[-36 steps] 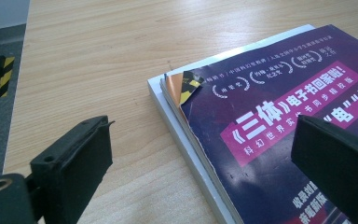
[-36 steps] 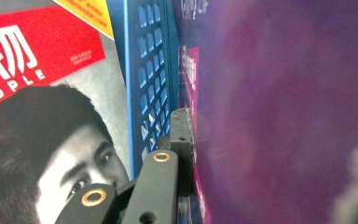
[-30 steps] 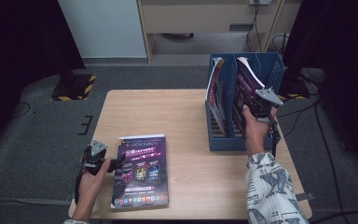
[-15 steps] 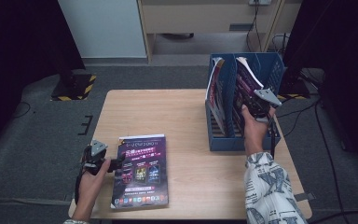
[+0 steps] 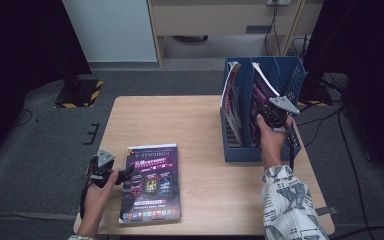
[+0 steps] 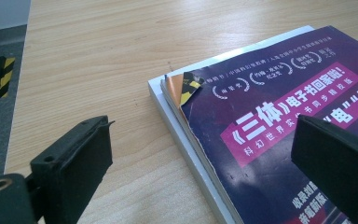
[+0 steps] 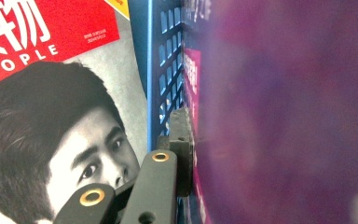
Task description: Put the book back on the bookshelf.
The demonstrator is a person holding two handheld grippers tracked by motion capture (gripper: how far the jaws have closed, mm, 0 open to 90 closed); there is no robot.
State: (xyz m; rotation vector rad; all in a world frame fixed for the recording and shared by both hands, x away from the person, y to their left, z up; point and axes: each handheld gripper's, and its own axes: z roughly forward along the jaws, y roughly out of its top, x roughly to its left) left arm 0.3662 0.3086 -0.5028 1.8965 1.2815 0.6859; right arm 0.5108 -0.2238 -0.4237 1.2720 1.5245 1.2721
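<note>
since a second ago the right hand-held gripper (image 5: pixel 272 116) has barely shifted, and it stays clamped on a purple magazine (image 5: pixel 261 90) standing tilted in a slot of the blue file rack (image 5: pixel 240 150) at the right of the surface (image 5: pixel 190 120). a second magazine (image 7: pixel 51 140) with a red title block stands in the slot beside it. the left hand-held gripper (image 5: pixel 122 175) is released, jaws wide apart at the left edge of the purple-covered stack of books (image 6: pixel 279 116) lying flat near the front left.
</note>
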